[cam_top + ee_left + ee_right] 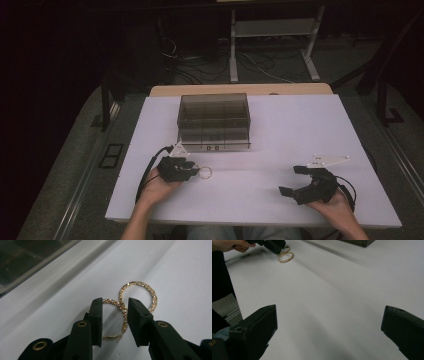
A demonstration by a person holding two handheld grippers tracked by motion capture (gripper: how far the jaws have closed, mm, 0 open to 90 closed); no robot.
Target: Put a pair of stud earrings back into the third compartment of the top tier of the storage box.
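Observation:
Two gold, stone-set hoop earrings lie on the white table top, overlapping each other. The near hoop lies between the jaws of my left gripper; a narrow gap still shows beside the right jaw, so the gripper counts as open. The far hoop lies just beyond the jaw tips, also seen as a small ring right of the left gripper. My right gripper rests on the table at the right, open wide with nothing between its jaws. It looks across at both hoops and the left gripper.
A smoky, see-through plastic organiser box with several compartments stands at the middle back of the table; its edge shows in the left gripper view. A wooden strip runs behind the table. Cables and a white frame lie on the floor beyond.

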